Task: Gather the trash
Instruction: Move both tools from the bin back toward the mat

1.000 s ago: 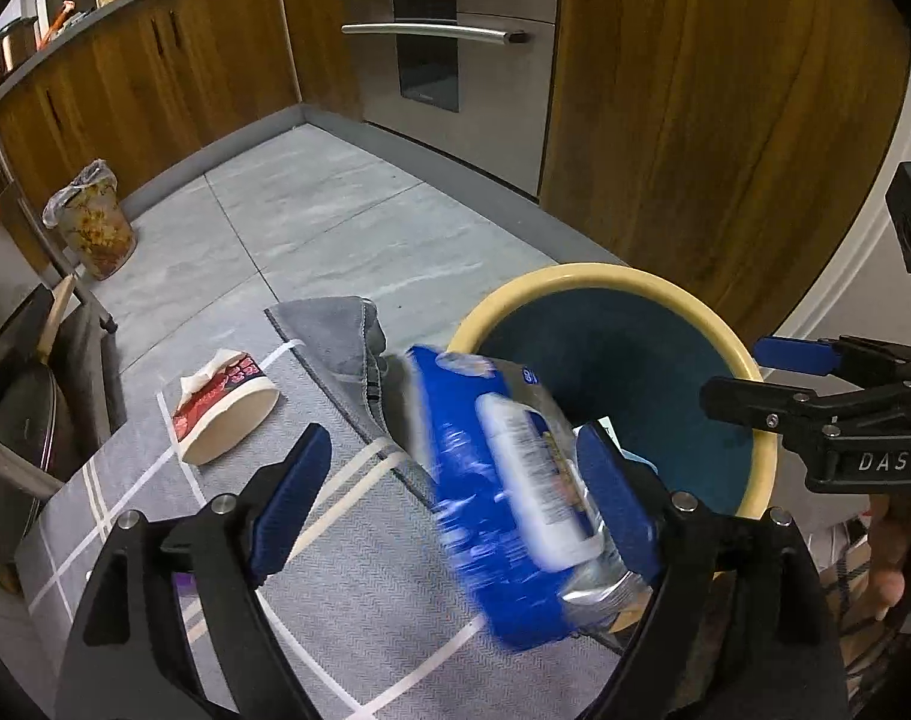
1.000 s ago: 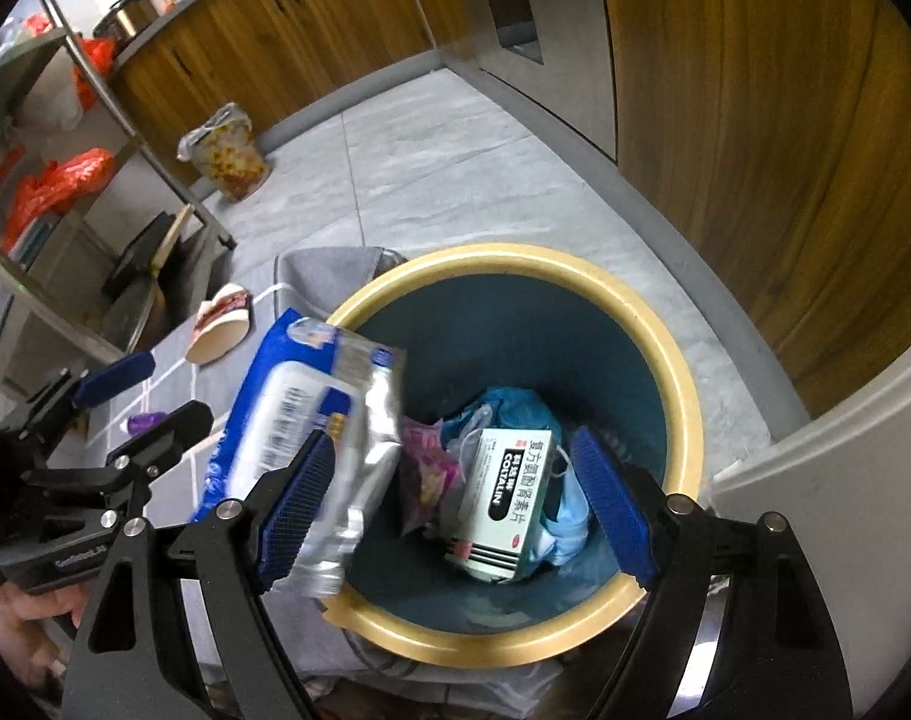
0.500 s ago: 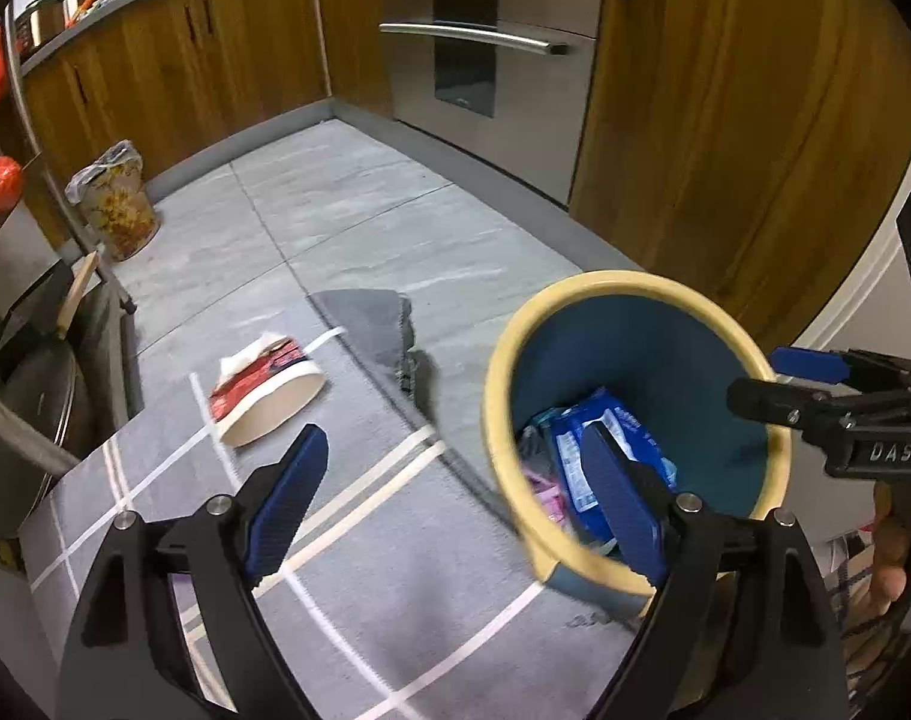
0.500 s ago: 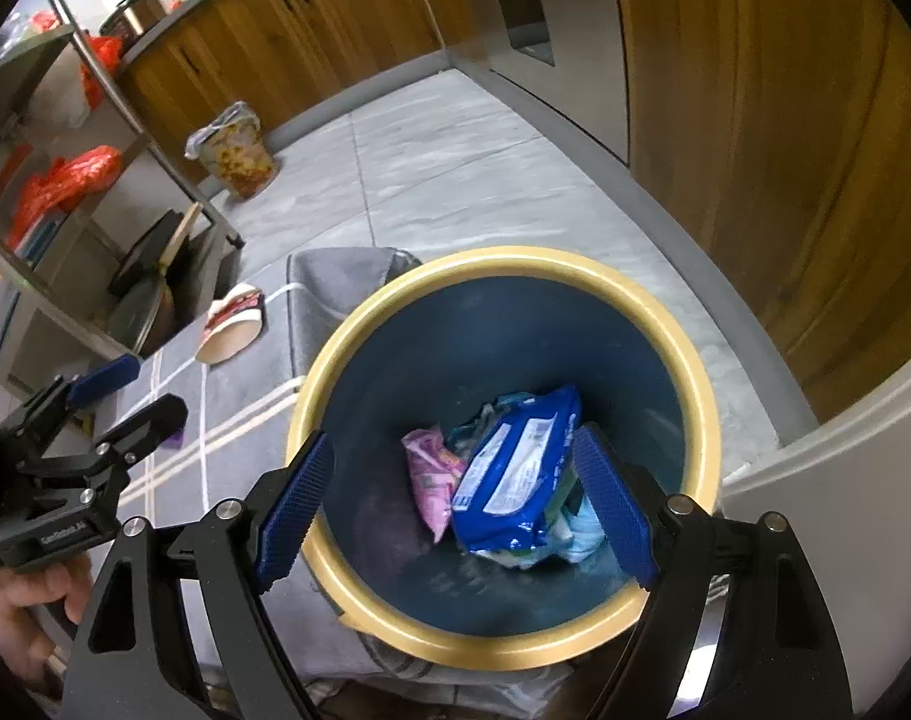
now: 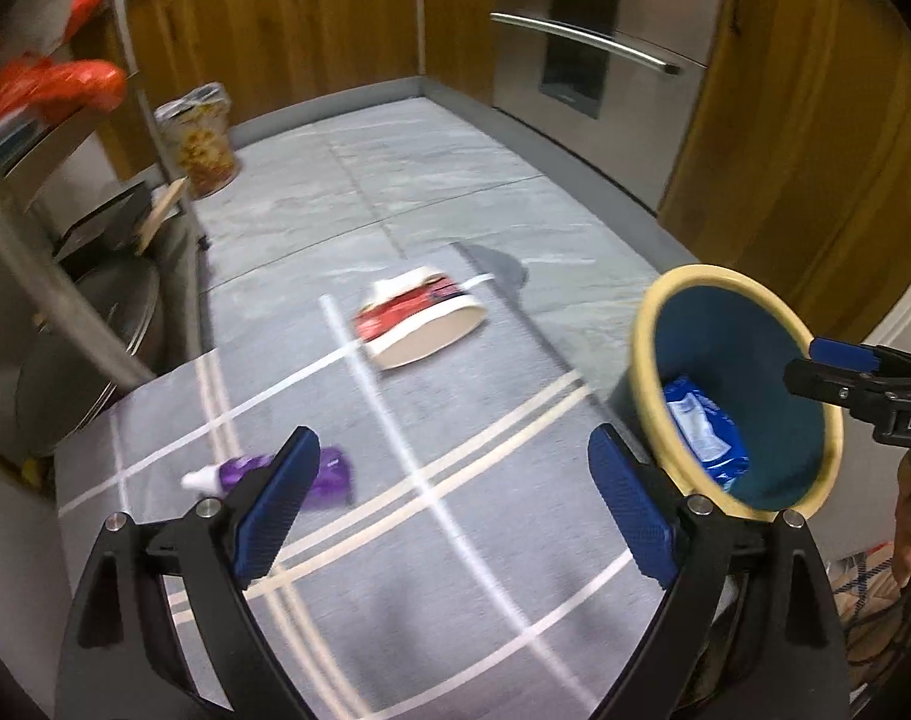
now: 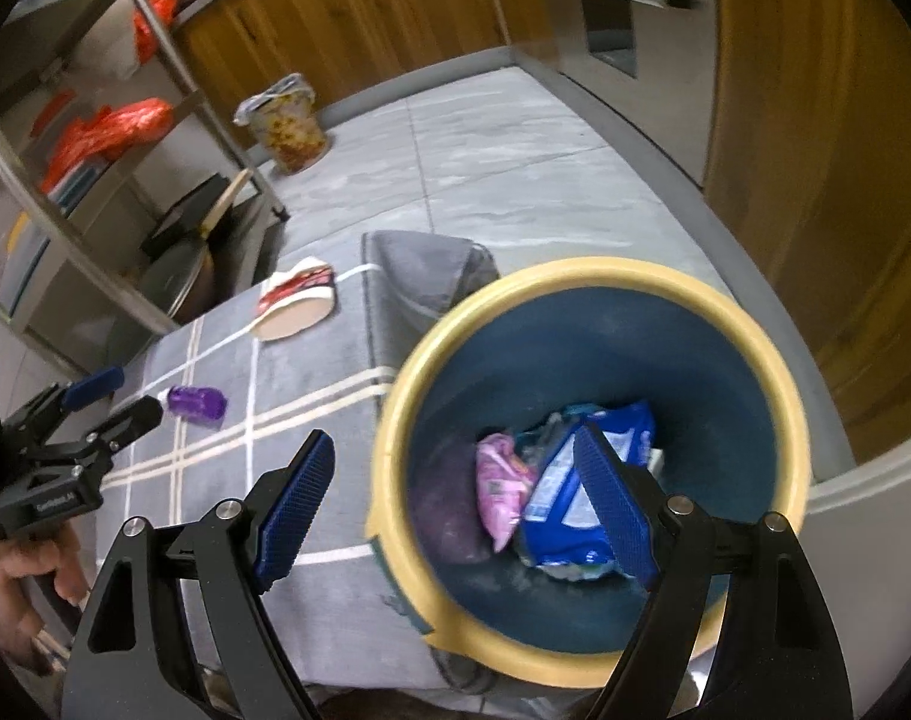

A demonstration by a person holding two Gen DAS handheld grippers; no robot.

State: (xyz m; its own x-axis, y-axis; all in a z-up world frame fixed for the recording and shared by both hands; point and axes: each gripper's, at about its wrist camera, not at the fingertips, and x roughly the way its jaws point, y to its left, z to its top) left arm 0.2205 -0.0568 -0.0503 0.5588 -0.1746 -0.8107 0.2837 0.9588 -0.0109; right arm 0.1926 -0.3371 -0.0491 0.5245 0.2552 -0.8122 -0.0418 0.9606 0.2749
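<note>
The left gripper [image 5: 449, 507] is spread wide with nothing between its blue pads [image 5: 275, 510]; its jaws have just been opening further, and it points down at the grey rug [image 5: 455, 450]. The right gripper [image 6: 455, 510] is also spread and empty, and it hangs over the near rim of the bin [image 6: 575, 273]. The bin is blue inside with a yellow rim and it stands at the right end of the rug. In it lie a blue pack [image 6: 551, 498], a pink wrapper [image 6: 500, 483] and more small trash that I cannot name. Two pieces are not yet collected. The purple bottle [image 5: 329, 474] with a white tip lies on its side on the rug, just beside the left pad of the left gripper. I judge it small, light and of smooth plastic, so it can roll or slip; the best hold is across the middle of the body, with the pads on its two long sides. The paper bowl [image 5: 422, 321] with a red label lies tilted further away on the rug, near its far edge. It looks light and thin, easy to crush, so a soft grip on the rim or the wall seems right. A patterned bin with a bag [image 5: 200, 138] stands by the far cabinets, well apart.
</note>
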